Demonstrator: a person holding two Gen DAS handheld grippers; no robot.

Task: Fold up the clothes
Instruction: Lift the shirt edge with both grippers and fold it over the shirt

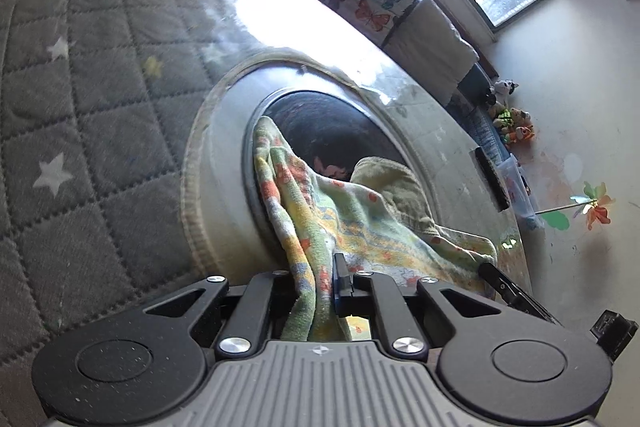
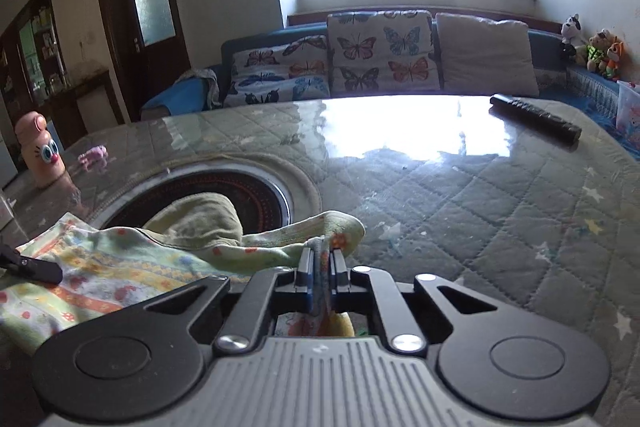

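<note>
Living room, bright window behind a butterfly-cushion sofa (image 2: pixel 360 55); work surface is a glass-topped desk (image 2: pixel 480 195) over a grey quilted star-print cover, with a round dark recess (image 2: pixel 240 193). Far left: peach cartoon-face figurine (image 2: pixel 42 151), small pink toy (image 2: pixel 94 157). Pale green-yellow patterned cotton garment (image 2: pixel 120 267) lies partly over the recess, stretched between both tools. Left tool (image 1: pixel 320 287): clamped on a bunched fold of the garment. Right tool (image 2: pixel 322 267): clamped on the opposite edge. Cloth's long axis runs tool to tool, both equally near. Far right: black remote control (image 2: pixel 536 117). Judgement: lifting and spreading comes next.
</note>
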